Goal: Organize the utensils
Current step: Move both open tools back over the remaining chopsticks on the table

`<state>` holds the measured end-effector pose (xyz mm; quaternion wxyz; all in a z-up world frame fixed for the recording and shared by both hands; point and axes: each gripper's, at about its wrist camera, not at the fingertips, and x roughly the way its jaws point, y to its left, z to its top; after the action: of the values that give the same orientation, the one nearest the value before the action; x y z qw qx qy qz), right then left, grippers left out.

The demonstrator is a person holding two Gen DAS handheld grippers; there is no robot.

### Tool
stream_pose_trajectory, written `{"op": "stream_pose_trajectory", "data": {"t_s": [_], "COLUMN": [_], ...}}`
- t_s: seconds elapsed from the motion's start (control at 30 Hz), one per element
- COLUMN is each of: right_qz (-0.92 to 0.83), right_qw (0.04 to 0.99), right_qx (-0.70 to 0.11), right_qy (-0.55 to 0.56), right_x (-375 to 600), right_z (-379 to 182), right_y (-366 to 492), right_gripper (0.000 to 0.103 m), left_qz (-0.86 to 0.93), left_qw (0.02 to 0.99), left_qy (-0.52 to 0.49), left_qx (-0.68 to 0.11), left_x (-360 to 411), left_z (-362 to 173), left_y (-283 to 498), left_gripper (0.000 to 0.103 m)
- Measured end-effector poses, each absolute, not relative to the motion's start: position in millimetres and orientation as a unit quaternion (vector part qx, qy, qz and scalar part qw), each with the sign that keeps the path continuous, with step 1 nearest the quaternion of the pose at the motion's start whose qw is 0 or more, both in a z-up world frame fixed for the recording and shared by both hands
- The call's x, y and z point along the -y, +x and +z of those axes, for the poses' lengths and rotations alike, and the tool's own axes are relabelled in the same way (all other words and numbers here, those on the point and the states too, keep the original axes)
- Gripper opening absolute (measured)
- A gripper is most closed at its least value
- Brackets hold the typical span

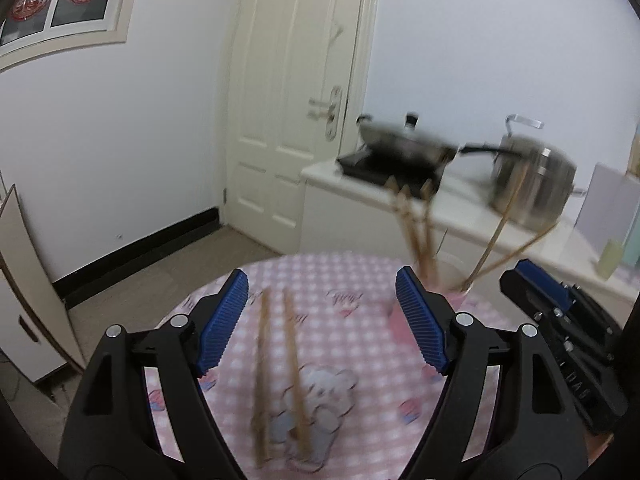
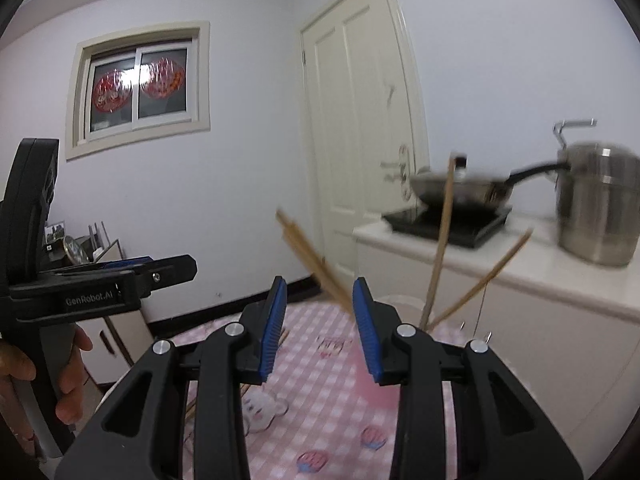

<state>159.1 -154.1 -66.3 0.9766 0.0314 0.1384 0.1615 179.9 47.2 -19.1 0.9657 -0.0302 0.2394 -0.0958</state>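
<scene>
The round table (image 1: 360,344), spread with a pink checked cloth, is seen ending in a curved far rim, beyond which bare floor (image 1: 168,276) runs to the wall and a closed door (image 1: 296,92). To the right, a white counter (image 1: 460,204) stands close behind the table, a pan (image 1: 404,144) and a steel pot (image 1: 536,184) being carried on it (both blurred). Two loose chopsticks (image 1: 280,372) are laid flat on the cloth, side by side, directly between the fingers of the left gripper (image 1: 320,320), whose jaws are held wide and clear of them. At the table's far right edge a pale cup (image 2: 404,304) is seen with several chopsticks (image 2: 440,256) fanned out of it. The right gripper (image 2: 318,324) is held just in front of that cup, its jaws narrow but parted, nothing pressed between the pads. One slanted pair (image 2: 312,260) is seen passing behind the gap, untouched as far as can be told. The left handle is gripped by a hand (image 2: 24,376).
</scene>
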Motion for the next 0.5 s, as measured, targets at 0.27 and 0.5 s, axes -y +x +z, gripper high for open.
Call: {"op": "stream_pose_trajectory", "data": {"t_s": [0.27, 0.5], "right_qz": [0.177, 0.2], "right_qw": [0.961, 0.946], "right_qx": [-0.21, -0.255], "right_qy": [0.043, 0.022], "right_x": [130.5, 100.0], "right_z": [-114.3, -134.7], "right_y": [168.6, 177.0], "right_gripper": [0.032, 0.037], "left_qz": [-0.078, -0.072], "left_qw": [0.946, 0.926], "left_qy": [-0.018, -0.015], "left_qx": [-0.315, -0.371], "left_x": [-74.2, -85.5], "left_z": [-74.6, -108.0], "left_y": [197.7, 215.4], "left_gripper": [0.076, 0.076]}}
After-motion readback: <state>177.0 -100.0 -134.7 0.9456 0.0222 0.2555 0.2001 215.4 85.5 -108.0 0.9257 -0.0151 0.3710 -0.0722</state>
